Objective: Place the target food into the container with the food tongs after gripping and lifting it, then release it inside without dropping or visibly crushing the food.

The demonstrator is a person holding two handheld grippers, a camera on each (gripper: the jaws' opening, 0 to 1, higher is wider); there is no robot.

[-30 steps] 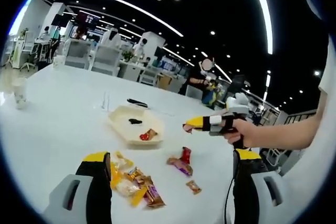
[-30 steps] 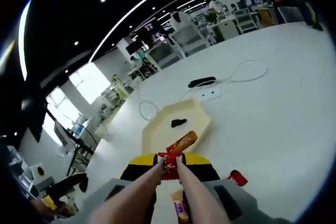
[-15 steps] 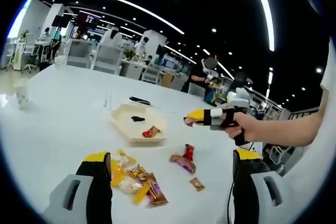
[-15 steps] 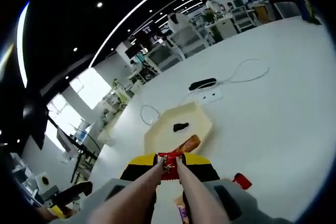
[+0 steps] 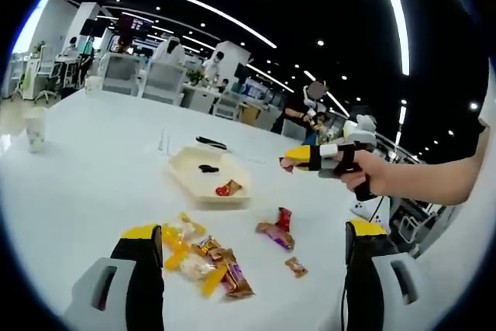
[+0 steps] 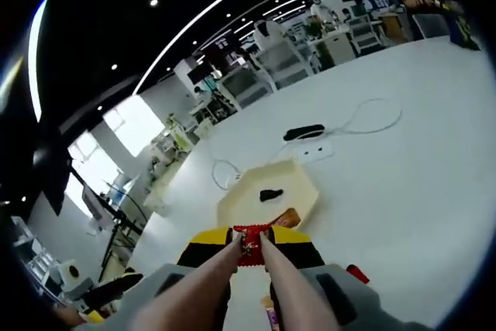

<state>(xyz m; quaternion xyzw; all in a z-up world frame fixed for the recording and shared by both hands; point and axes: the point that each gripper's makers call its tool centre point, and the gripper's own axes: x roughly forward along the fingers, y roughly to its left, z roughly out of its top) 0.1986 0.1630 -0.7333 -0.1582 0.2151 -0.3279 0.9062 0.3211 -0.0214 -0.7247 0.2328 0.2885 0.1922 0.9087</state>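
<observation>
Red candy (image 6: 249, 241) between tongs (image 6: 246, 269), above container (image 6: 267, 191).

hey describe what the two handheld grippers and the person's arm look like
The left gripper has two black jaws with yellow tips on grey plastic bases. The right gripper is yellow-tipped with a white band and black handle, gripped by a bare hand and a bare forearm; a white garment edge shows at far right.

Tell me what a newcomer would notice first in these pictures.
In the right gripper view, the tongs pinch a red wrapped snack in the air, short of the cream tray on the white table. In the left gripper view, a hand holds that gripper aloft, with loose snacks scattered nearer the camera.
</observation>
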